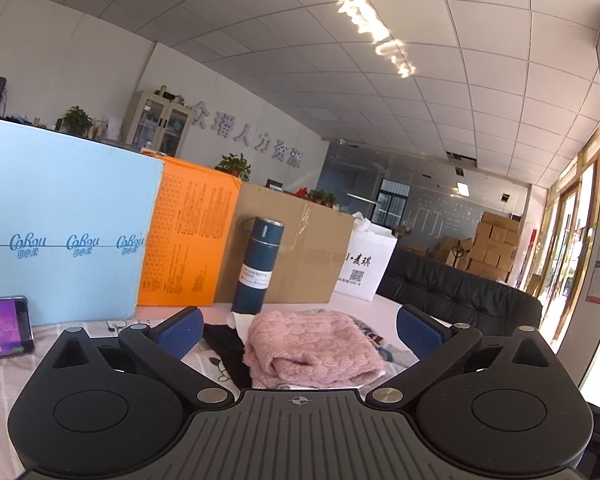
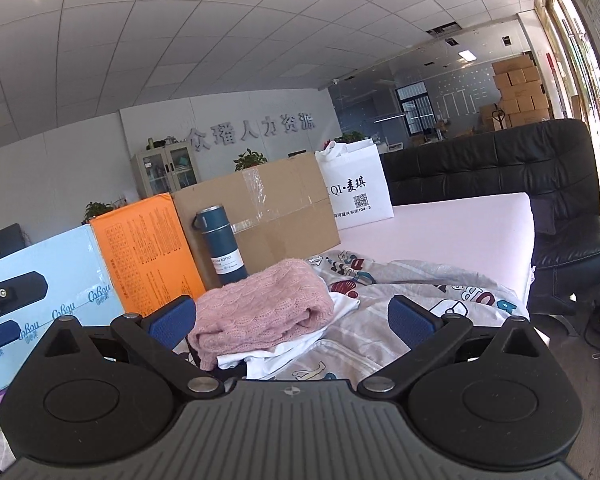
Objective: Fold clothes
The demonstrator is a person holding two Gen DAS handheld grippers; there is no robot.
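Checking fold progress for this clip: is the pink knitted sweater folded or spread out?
Folded. The pink knitted sweater sits as a compact, doubled-over bundle with layered edges showing, resting on white and black garments.

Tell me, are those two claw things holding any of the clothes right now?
No. The left gripper and right gripper are both open and empty; the folded pink sweater just lies ahead of them.

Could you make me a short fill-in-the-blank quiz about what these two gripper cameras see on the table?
1. The folded knitted sweater on top of the clothes pile is ____ in colour.
2. The dark blue vacuum bottle stands in front of the brown ____ box.
3. The left gripper and the right gripper both have their jaws ____.

Missing words: pink; cardboard; open
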